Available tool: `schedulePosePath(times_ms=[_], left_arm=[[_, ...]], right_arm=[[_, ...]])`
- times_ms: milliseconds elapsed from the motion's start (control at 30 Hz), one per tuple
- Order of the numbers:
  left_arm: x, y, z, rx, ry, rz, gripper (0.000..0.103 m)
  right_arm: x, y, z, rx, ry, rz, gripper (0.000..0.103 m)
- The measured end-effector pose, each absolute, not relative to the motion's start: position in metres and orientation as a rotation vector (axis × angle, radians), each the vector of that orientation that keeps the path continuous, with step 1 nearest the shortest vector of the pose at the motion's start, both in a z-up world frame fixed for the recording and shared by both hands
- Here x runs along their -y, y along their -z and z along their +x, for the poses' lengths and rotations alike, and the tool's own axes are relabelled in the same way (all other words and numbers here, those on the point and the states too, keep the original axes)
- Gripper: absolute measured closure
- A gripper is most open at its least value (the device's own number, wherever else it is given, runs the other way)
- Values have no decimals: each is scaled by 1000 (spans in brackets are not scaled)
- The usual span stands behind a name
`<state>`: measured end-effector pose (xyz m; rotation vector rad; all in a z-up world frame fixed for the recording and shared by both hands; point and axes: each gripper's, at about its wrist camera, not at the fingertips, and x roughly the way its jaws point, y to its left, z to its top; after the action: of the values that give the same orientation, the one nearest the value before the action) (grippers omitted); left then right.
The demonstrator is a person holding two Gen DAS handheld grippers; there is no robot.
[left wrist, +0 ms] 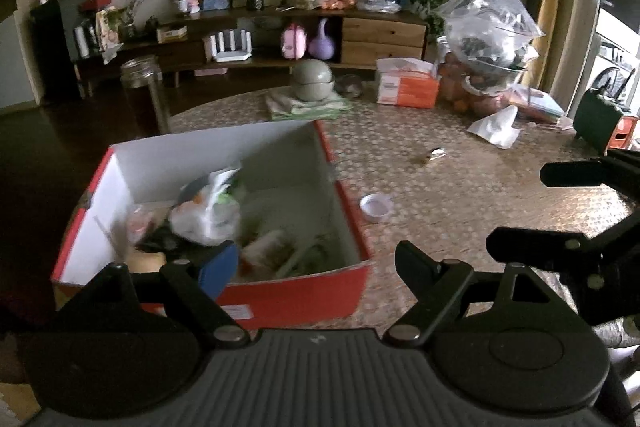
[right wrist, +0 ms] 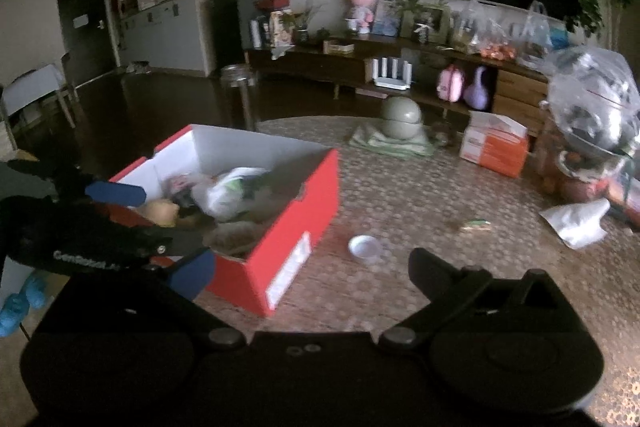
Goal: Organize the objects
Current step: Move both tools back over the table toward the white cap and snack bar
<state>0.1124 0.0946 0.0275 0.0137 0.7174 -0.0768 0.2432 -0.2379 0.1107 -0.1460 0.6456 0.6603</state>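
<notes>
On patterned tabletop (left wrist: 460, 187): rectangular red cardboard box (left wrist: 304, 291), crinkled plastic bag (left wrist: 204, 215) inside; both grippers' jaws released, empty.

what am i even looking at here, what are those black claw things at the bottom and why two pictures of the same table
Those are two handheld grippers, one in each of a person's hands, each with a camera looking along its fingers. One picture is from the left gripper, the other from the right gripper. Both are open and hold nothing.

On the patterned table stands a red box with a white bag and other items inside. Beside it lie a small white cap and a small wrapper. Farther back are green bowls, an orange tissue box and a clear plastic bag.
</notes>
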Motion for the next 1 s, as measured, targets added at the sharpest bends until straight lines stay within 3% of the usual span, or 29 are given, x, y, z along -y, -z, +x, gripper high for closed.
schedulePosePath(times_ms=[267,367,1000], left_arm=[[-55,-20,122,-687,129,-24,16],[-38,-16,128,-675,139,-17,0],[51,50,200,-674,-10,-49,0]], right_arm=[[286,-101,266,-673,-591,-121,0],[304,-96,275,-681,-559,-112,0],[365,-54,377,-758,-426,-150,0]])
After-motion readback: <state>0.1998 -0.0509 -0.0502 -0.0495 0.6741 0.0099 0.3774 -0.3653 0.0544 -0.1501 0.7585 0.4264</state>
